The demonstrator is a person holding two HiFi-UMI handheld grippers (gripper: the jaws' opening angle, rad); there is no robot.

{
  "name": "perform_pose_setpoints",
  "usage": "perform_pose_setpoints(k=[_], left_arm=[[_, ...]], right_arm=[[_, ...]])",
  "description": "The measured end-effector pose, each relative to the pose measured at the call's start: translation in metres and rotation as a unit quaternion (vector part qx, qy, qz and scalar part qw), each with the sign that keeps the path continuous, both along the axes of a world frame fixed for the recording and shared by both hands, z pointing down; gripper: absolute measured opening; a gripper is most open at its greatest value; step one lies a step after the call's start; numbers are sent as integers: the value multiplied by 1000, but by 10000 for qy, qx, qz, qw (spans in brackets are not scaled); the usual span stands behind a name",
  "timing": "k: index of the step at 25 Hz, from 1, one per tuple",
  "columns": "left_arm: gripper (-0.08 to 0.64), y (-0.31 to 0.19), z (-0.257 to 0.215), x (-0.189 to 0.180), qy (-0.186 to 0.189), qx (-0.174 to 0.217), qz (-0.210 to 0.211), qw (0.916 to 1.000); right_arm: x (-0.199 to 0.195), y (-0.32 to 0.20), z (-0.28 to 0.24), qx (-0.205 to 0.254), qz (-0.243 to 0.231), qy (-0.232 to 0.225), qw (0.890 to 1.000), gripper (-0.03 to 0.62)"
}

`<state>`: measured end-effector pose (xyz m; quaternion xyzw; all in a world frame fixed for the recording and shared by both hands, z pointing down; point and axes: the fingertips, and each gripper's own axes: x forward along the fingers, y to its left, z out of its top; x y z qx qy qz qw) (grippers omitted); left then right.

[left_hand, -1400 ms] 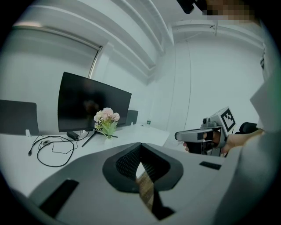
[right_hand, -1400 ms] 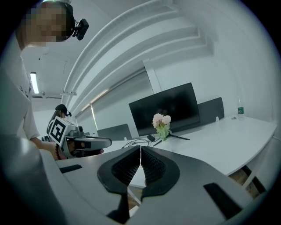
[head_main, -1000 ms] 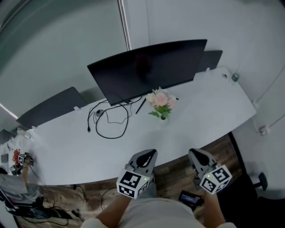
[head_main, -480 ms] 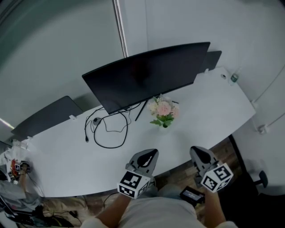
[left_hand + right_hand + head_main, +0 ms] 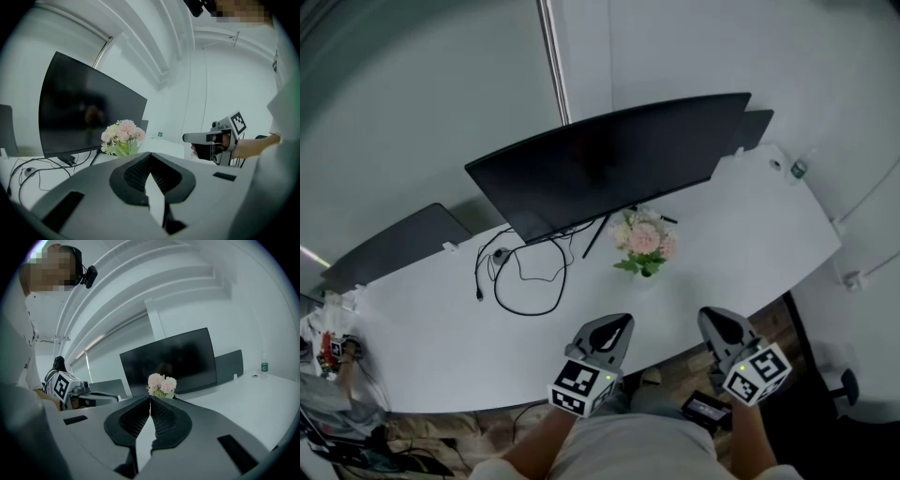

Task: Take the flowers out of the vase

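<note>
A small bunch of pink and white flowers [image 5: 643,241] with green leaves stands on the white desk [image 5: 741,225], just in front of the dark monitor [image 5: 600,159]. Its vase is hidden under the leaves. Both grippers hover at the desk's near edge, well short of the flowers. My left gripper [image 5: 616,323] is shut and empty; the flowers [image 5: 123,136] show beyond its tips in the left gripper view. My right gripper [image 5: 710,319] is also shut and empty, with the flowers [image 5: 161,385] straight ahead of its tips in the right gripper view.
A black cable loop [image 5: 520,272] lies on the desk left of the flowers. A dark chair back [image 5: 389,246] stands at the far left, another [image 5: 755,127] behind the monitor. A small bottle [image 5: 798,169] sits at the desk's far right corner.
The whole view has shifted: the desk and flowers now sit closer and lower in the head view. Both grippers stay shut, side by side at the desk's edge.
</note>
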<state>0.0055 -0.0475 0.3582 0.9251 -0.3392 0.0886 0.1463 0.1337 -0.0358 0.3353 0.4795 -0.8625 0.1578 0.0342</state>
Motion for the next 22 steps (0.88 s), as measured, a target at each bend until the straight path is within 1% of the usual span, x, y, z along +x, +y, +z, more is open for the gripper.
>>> perform_pose_setpoints(k=[5, 12, 19, 22], left_arm=[[3, -9, 4, 7, 25, -55, -91, 9999], [3, -23, 16, 8, -12, -152, -244, 9996], [3, -37, 36, 12, -151, -255, -273, 9992], [3, -45, 47, 12, -205, -289, -304, 9989]], right_arm=[[3, -13, 5, -110, -185, 64, 9997, 32], [-3, -30, 15, -219, -452, 193, 9986, 32], [-7, -46, 35, -378, -537, 287, 9974, 32], [-12, -52, 46, -433, -597, 397, 9965, 32]])
